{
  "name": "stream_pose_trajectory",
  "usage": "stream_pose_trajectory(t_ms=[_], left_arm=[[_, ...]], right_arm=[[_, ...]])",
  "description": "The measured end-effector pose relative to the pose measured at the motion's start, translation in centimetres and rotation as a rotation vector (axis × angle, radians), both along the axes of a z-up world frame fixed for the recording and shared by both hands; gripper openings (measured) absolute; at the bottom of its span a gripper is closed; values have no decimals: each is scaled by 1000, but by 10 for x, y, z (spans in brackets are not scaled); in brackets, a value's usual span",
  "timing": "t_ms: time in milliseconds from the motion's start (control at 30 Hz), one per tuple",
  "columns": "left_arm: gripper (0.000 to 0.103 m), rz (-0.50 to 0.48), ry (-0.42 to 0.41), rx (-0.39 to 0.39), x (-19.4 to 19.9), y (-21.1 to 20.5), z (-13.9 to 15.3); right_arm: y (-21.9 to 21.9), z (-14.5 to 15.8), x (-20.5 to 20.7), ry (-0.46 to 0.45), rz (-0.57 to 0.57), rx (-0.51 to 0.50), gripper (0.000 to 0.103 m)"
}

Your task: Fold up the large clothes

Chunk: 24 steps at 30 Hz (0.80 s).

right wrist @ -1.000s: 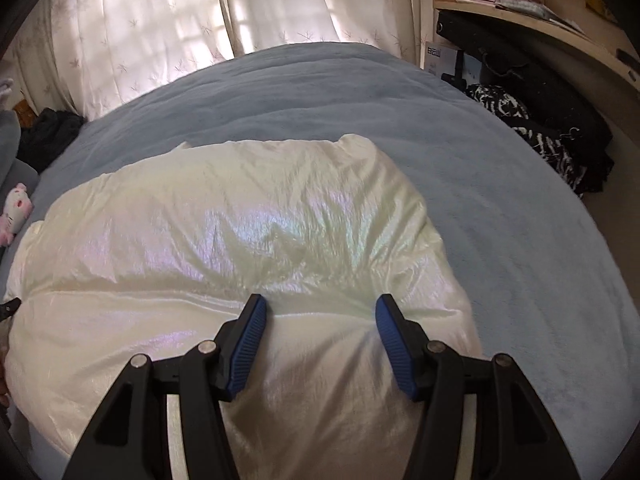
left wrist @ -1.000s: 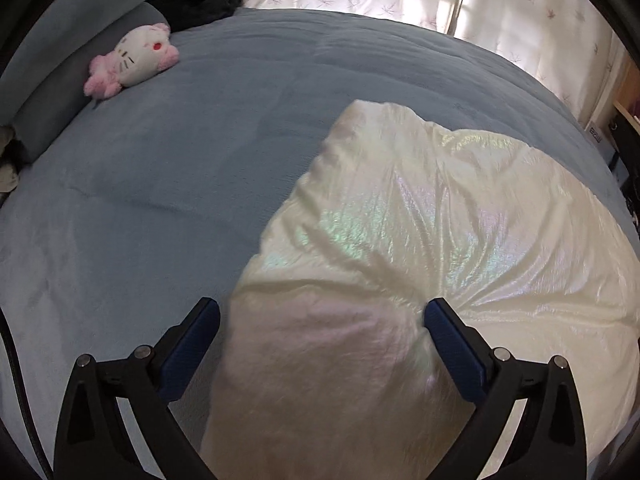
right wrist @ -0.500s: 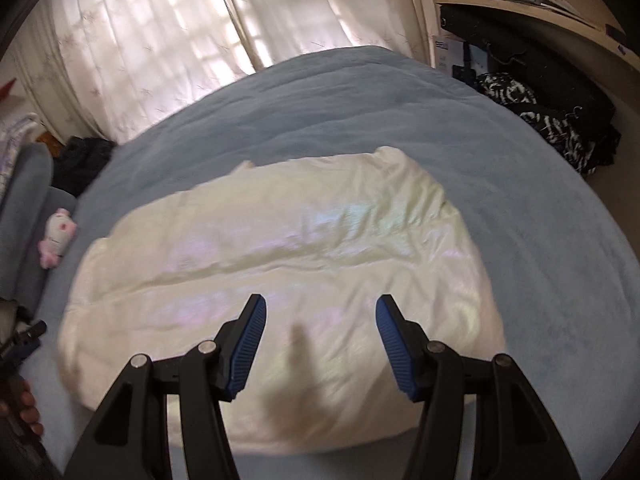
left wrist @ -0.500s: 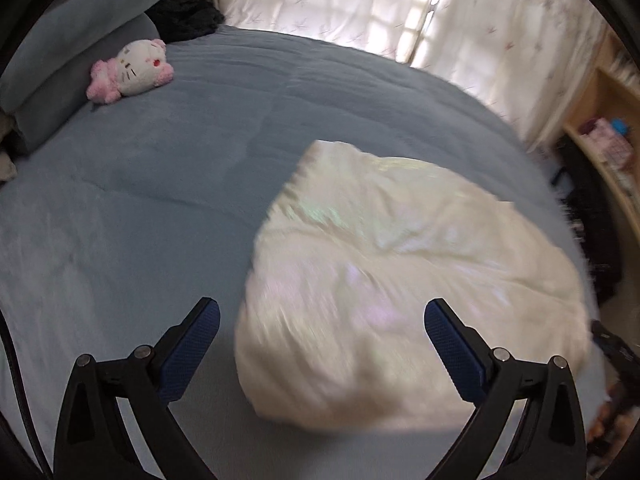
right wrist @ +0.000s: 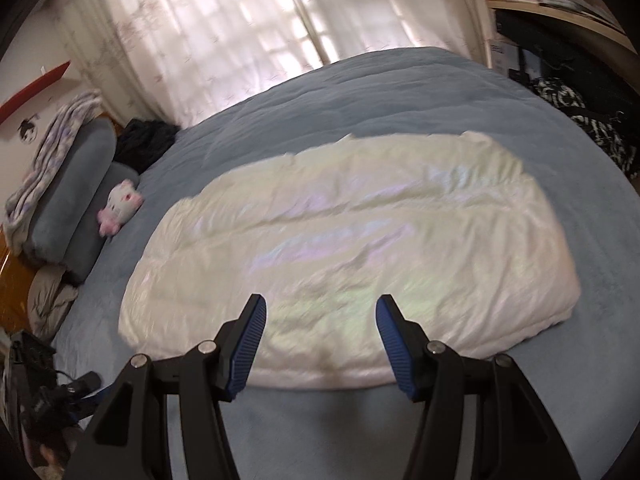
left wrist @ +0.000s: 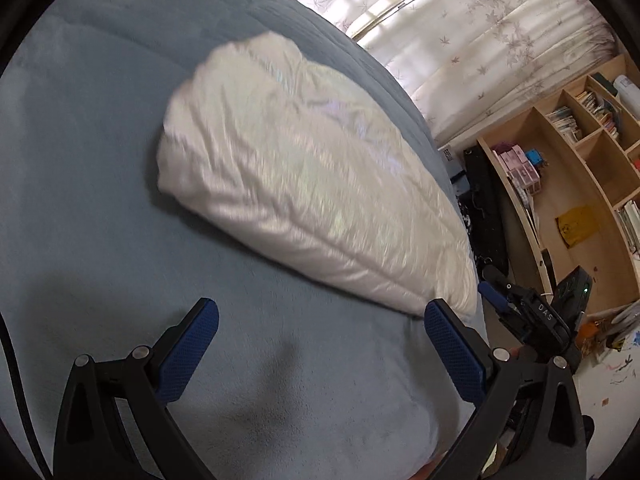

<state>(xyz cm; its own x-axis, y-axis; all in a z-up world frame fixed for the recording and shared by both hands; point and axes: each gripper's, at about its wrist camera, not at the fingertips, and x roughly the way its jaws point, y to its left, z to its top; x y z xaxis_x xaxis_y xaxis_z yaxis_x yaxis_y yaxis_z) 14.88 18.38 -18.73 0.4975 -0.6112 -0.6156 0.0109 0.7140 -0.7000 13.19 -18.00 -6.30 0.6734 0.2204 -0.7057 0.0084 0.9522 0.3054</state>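
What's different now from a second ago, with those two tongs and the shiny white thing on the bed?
Both tongs have drawn back from the white padded garment. A second ago each hovered right over it; now the left tongs hang over bare blue bedcover and the right tongs sit at the garment's near edge. Neither holds anything. Unchanged: both stand open, the garment lies folded on the bed, and the plush toy stays by the pillows.

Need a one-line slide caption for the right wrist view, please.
Open right gripper hovers at the near edge of a folded white jacket on the blue bed.
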Motion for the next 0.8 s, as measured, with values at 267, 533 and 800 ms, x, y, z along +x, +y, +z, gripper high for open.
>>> stream_pose_trajectory(t_ms=[267, 533, 800], left_arm=[[102, 77, 2, -124, 26, -14, -36], [102, 150, -8, -191, 72, -19, -59], [102, 193, 9, -220, 122, -24, -67]], right_arm=[[23, -18, -5, 26, 68, -7, 57], [33, -34, 12, 58, 108, 30, 57], [49, -33, 46, 31, 149, 52, 57]])
